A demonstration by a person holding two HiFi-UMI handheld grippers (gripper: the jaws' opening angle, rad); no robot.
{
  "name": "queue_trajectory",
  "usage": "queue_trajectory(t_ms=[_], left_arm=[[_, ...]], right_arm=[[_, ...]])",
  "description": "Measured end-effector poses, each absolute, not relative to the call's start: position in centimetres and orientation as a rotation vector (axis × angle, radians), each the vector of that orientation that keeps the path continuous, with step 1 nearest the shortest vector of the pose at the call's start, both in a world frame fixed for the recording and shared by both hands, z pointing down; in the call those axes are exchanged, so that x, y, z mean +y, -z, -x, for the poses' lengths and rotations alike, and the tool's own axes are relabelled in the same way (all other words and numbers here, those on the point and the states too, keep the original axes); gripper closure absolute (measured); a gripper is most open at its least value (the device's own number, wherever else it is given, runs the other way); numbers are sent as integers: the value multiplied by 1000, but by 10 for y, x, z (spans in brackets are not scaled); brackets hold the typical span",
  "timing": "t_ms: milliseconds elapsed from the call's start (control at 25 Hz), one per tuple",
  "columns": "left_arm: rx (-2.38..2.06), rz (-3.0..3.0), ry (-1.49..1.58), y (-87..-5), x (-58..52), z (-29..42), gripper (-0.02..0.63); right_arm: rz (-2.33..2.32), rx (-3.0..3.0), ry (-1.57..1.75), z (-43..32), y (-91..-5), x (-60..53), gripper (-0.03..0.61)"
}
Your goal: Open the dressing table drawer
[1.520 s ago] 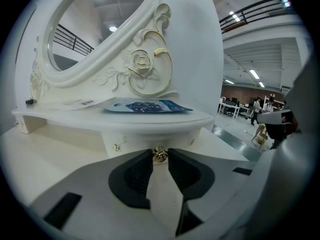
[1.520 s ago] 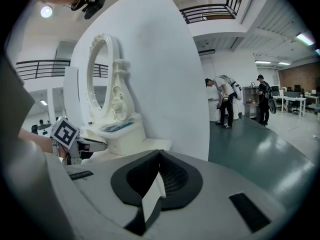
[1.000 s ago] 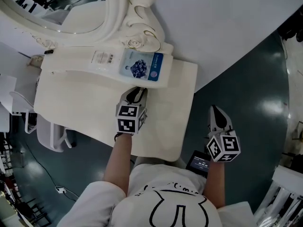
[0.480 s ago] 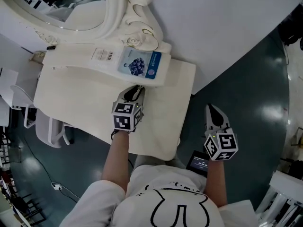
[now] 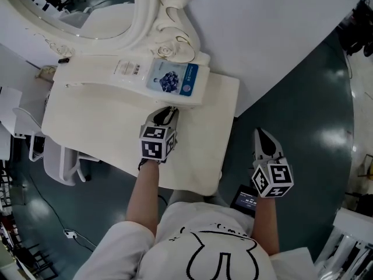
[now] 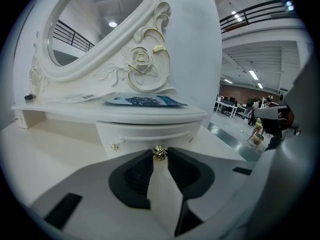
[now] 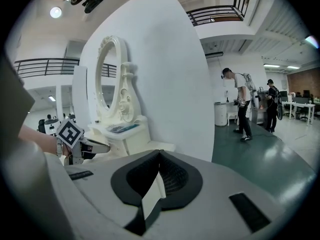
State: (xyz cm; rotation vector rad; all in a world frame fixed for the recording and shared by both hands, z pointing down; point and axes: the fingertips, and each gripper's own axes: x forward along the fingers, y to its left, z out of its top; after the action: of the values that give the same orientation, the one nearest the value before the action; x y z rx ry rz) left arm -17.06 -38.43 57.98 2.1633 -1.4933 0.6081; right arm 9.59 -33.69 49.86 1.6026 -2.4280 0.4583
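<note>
The white dressing table (image 5: 201, 156) stands against the wall, with a small drawer (image 6: 145, 135) under its raised shelf. The drawer front sits flush, and a gold knob (image 6: 159, 153) marks its middle. My left gripper (image 6: 160, 155) has that knob between its fingertips, the jaws closed against it. From above, the left gripper (image 5: 168, 112) reaches under the shelf edge. To the right of the table, my right gripper (image 5: 260, 135) hangs over the floor. Its jaws (image 7: 159, 152) meet at the tips with nothing between them.
A blue face-mask packet (image 5: 173, 80) lies on the shelf below the ornate oval mirror (image 5: 99, 10). A white chair (image 5: 61, 162) stands to the table's left. A dark device (image 5: 245, 199) hangs at the person's waist. People (image 7: 241, 106) stand far off on the green floor.
The head view has shifted slightly, so the table sits a little lower left in the picture. Both grippers keep their places.
</note>
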Motion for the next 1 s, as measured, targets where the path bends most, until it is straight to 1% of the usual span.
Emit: queue_trajectory(t_ms=[1000], left_arm=[[-1373,-2187,-610,-581,-350,173,499]], right_arm=[[-1649,-2404,-482,-58,-491,-304,554]])
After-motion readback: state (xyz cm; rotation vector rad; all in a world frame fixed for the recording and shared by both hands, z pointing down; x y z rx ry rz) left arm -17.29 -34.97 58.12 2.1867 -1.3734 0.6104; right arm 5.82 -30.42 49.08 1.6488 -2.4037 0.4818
